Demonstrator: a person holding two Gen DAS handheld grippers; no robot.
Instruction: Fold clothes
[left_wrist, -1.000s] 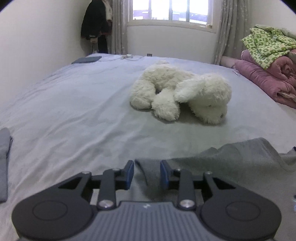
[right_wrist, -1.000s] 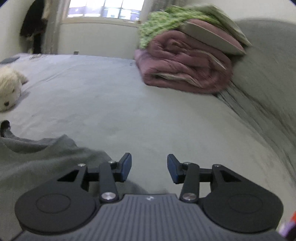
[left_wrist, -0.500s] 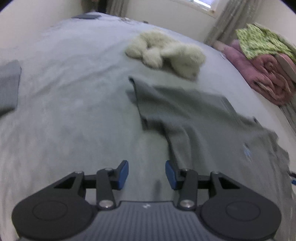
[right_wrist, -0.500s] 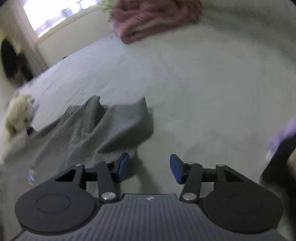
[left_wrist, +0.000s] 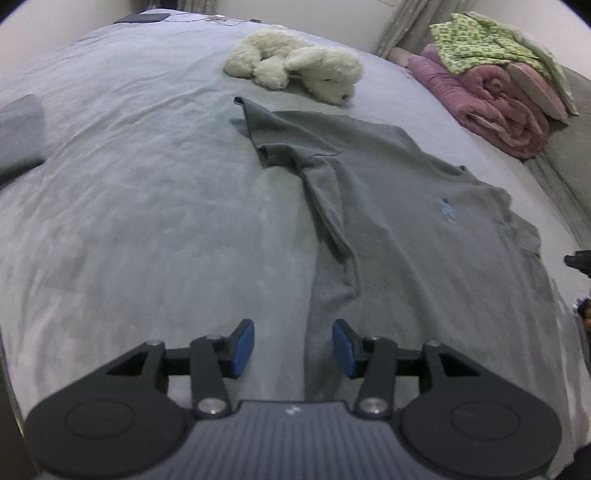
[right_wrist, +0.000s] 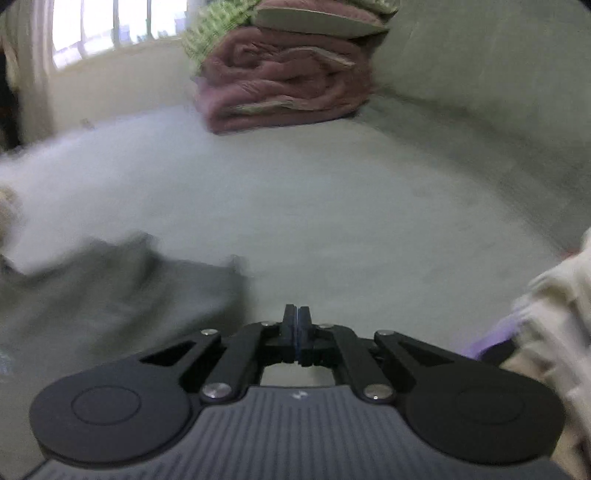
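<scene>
Left gripper (left_wrist: 293, 347): jaws opening, nothing pinched; the shirt's near hem runs between the blue pads untouched.
Right gripper (right_wrist: 296, 328): pads pressed together on nothing visible, over bare sheet just right of the shirt's blurred edge.
Shirt (left_wrist: 399, 206): grey, soft knit, spread on the bed, collar end far; one sleeve (left_wrist: 325, 195) lies folded in along the left side, a small pale logo to the right.
Doing it well: probably pinch the hem corners one layer deep, lift evenly, keep the cloth taut so creases don't set.
Bed (left_wrist: 129, 192): pale grey sheet, faintly wrinkled.
Plush (left_wrist: 295, 68): white, fluffy, just beyond the shirt.
Quilts (left_wrist: 491, 99): pink, rolled, far right.
</scene>
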